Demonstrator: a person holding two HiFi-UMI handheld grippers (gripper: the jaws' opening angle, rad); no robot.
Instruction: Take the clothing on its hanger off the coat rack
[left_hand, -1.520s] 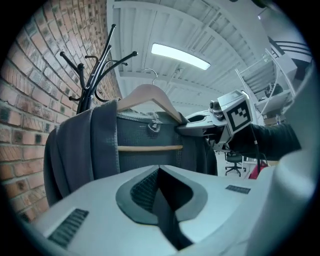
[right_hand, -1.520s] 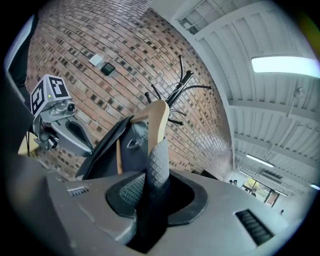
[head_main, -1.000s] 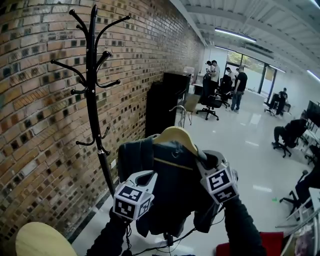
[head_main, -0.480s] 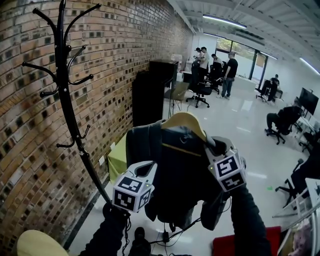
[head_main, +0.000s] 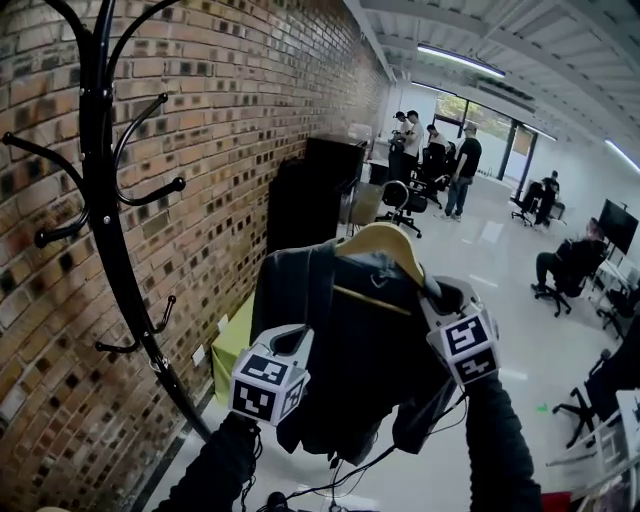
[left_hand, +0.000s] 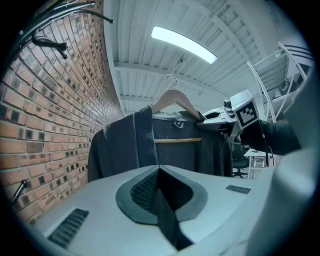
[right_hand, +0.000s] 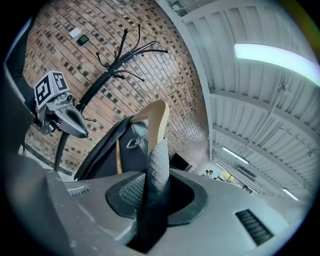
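A dark garment (head_main: 355, 345) hangs on a wooden hanger (head_main: 385, 243) in mid-air, clear of the black coat rack (head_main: 100, 200) that stands at the left against the brick wall. My right gripper (head_main: 440, 296) is shut on the hanger's right shoulder end, with fabric over it; in the right gripper view the pale wood (right_hand: 156, 122) rises from the right gripper (right_hand: 159, 150). My left gripper (head_main: 292, 342) is at the garment's lower left, and the left gripper (left_hand: 159, 172) pinches a dark strip of the cloth (left_hand: 150, 145). The rack's hooks (right_hand: 125, 55) are bare.
A brick wall (head_main: 230, 110) runs along the left. A black cabinet (head_main: 310, 190) and a yellow-green low block (head_main: 232, 350) stand beside it, behind the garment. Cables (head_main: 340, 480) lie on the floor below. Several people (head_main: 440, 165) and office chairs are far back and to the right.
The coat rack has slid left and grown larger in the head view. The garment on its hanger stays held between both grippers, slightly higher in the frame.
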